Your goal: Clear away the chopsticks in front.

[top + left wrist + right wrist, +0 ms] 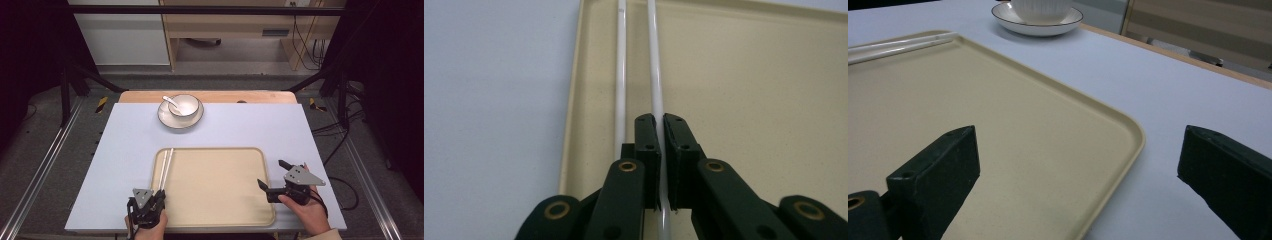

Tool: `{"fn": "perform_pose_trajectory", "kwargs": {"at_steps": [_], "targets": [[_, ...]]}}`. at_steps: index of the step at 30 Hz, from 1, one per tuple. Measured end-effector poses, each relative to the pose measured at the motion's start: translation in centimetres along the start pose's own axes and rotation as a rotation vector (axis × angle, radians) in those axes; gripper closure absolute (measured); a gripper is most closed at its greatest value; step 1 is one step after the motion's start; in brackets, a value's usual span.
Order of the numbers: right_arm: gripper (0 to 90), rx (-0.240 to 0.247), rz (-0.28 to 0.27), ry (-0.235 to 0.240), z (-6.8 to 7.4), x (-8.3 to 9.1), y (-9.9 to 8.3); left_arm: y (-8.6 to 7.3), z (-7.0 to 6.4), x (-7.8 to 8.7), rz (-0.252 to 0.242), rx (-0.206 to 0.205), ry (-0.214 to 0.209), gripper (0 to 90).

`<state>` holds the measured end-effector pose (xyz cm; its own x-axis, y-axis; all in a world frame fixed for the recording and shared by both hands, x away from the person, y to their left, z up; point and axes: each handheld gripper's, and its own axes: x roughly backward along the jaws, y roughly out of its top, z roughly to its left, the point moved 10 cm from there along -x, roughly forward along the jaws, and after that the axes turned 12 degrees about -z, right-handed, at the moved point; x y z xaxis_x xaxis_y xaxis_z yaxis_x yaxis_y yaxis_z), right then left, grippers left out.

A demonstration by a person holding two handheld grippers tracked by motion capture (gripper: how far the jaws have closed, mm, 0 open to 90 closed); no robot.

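I had the left gripper [659, 145] at the lower left of the high view, its fingers [646, 150] pinched on one chopstick [655, 65]; the second chopstick [621, 75] lay loose just beside it. Both chopsticks ran along the left edge of the beige tray [220, 190] on the bench [130, 130]. My right gripper [272, 175] sat at the tray's right edge, lower right of the frame, fingers [938, 175] spread wide and holding nothing. A bowl [183, 106] with a spoon [171, 101] stood on a plate [167, 120] at upper centre.
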<state>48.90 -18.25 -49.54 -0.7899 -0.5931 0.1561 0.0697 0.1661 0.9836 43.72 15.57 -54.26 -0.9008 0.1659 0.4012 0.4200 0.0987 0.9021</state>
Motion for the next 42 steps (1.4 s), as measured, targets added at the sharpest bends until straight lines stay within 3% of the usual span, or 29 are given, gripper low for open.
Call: {"fn": "perform_pose_trajectory", "kwargs": {"at_steps": [12,24,27,31,33,36,39,42], "targets": [[3.5,0.0,0.003,0.003,0.1,0.0,-0.1,0.0,0.0,-0.4,-0.014,0.002,0.018,84.5],[3.5,-0.002,0.003,0.001,0.0,0.0,-0.1,1.2,-0.5,0.1,-0.053,-0.035,0.009,68.6],[3.5,-0.005,0.003,-0.001,0.0,0.0,-0.1,1.8,-1.0,0.1,-0.064,-0.063,-0.014,66.1],[3.5,-0.005,0.003,-0.005,-0.2,0.0,-0.1,3.1,-1.8,-0.5,-0.068,-0.099,-0.075,61.0],[3.5,-0.006,0.0,-0.008,-0.3,0.0,0.0,4.0,-2.2,-1.0,-0.057,-0.154,-0.106,57.9],[3.4,-0.009,-0.004,-0.013,-0.4,0.1,0.1,5.3,-2.7,-1.7,-0.062,-0.198,-0.144,53.7],[3.4,-0.015,-0.011,-0.021,-0.7,0.2,0.2,6.7,-2.6,-2.8,-0.062,-0.239,-0.197,47.5],[3.3,-0.025,-0.016,-0.03,-0.9,0.3,0.3,8.5,-1.4,-4.0,-0.08,-0.253,-0.237,38.5]]}}
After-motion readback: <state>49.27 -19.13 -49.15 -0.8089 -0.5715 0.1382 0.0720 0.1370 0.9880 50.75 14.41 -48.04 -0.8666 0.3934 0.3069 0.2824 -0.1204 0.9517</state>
